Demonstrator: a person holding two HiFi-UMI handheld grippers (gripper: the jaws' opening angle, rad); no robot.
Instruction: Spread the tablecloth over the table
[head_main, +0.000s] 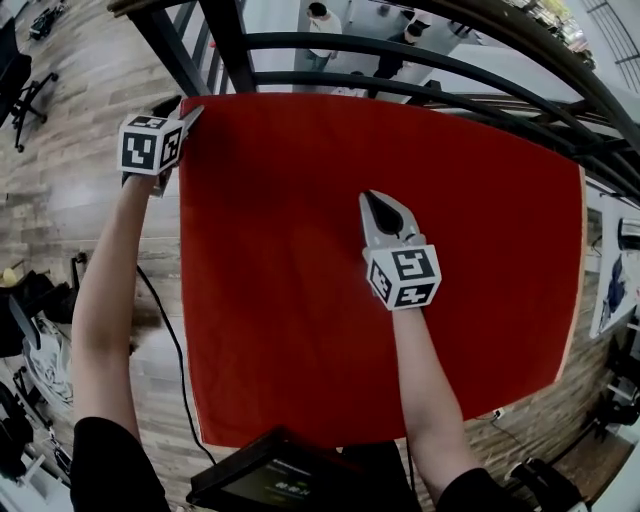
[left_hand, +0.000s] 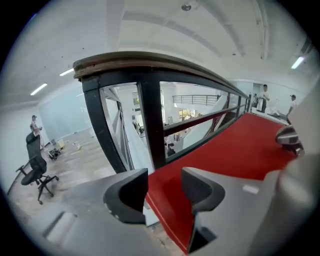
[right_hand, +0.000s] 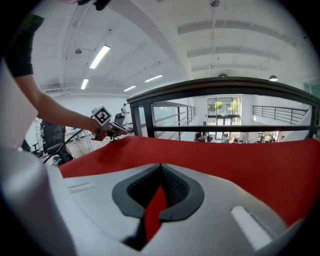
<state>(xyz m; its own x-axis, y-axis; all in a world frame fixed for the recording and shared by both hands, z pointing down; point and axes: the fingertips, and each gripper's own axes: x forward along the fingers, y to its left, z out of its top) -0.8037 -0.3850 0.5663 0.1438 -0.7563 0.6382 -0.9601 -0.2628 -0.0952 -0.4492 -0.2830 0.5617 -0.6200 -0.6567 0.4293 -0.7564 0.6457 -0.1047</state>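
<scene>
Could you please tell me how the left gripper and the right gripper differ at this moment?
The left gripper has its jaws apart, while the right gripper has its jaws shut. The left gripper is at the far left corner of the red tablecloth; the right gripper is over its middle. Both are the same grey two-jaw tool.

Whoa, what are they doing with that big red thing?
A person with a gripper in each hand is laying out a red tablecloth. It lies flat and spread out. The left gripper is at the tablecloth's far left corner with its jaws open, not pinching it. The right gripper is over the middle of the tablecloth, jaws shut, holding nothing.
</scene>
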